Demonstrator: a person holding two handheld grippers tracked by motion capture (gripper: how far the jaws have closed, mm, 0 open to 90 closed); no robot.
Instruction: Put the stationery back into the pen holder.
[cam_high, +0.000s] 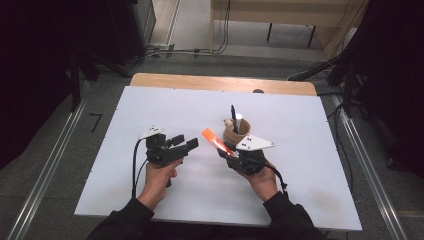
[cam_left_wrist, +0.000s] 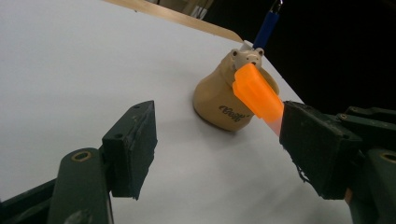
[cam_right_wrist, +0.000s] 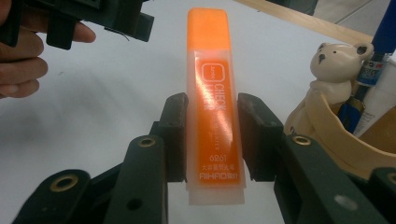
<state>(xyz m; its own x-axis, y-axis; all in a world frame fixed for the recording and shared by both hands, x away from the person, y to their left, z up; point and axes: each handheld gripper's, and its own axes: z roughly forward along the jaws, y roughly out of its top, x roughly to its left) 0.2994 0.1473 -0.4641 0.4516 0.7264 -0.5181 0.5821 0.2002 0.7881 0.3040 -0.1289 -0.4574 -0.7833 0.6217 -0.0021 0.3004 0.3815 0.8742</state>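
My right gripper (cam_high: 226, 151) (cam_right_wrist: 214, 140) is shut on an orange highlighter (cam_high: 213, 138) (cam_right_wrist: 211, 88), jaws pressing its clear lower body, capped end pointing up and away to the left. Just behind it stands a beige bear-shaped pen cup (cam_high: 239, 131) (cam_left_wrist: 217, 100) (cam_right_wrist: 334, 135) holding a blue pen (cam_high: 233, 112) (cam_left_wrist: 266, 25) (cam_right_wrist: 384, 32). My left gripper (cam_high: 186, 141) (cam_left_wrist: 219, 149) is open with nothing between its jaws, held level and pointing right toward the highlighter (cam_left_wrist: 256, 92), a short gap from its tip. In the right gripper view the left gripper (cam_right_wrist: 122, 19) and its hand sit at the upper left.
Both hands hover over a white table top (cam_high: 150, 110) with a wooden strip (cam_high: 200, 81) along its far edge. Metal rails (cam_high: 50, 165) run along the floor on both sides, with dark curtains and cables beyond.
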